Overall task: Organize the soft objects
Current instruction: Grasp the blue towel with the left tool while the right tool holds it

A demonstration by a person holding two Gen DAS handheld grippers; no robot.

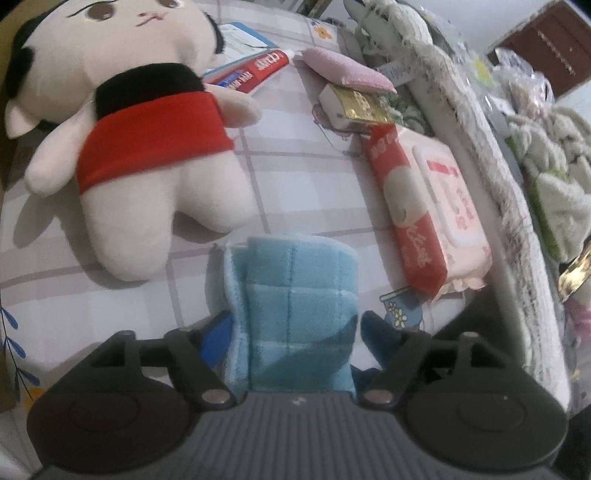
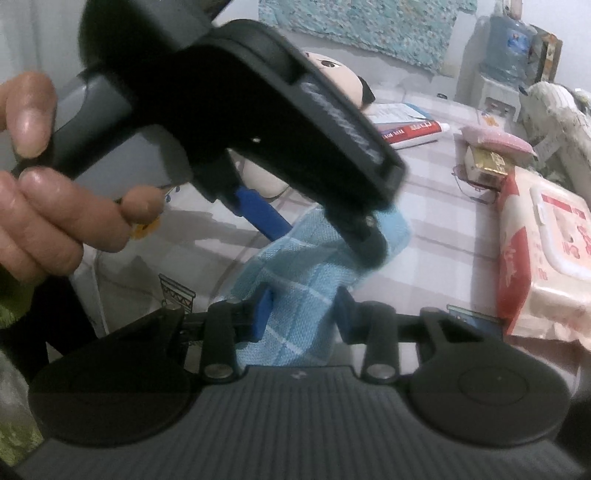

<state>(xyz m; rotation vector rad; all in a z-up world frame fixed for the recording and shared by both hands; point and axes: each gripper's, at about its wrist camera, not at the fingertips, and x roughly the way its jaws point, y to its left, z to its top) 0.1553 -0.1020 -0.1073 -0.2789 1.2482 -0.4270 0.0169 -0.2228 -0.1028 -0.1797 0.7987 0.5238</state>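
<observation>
The left gripper [image 2: 317, 225] blocks most of the plush doll [image 2: 332, 74] in the right wrist view. The wet wipes pack [image 2: 546, 258] runs off the right edge. The toothpaste tube [image 1: 255, 72] lettering blurs.

Your backdrop: a cluttered, dim room.
You have a pale wall [image 2: 37, 33] behind, a water dispenser [image 2: 506, 74] against it, and what may be a brown wooden door [image 1: 550, 55].
</observation>
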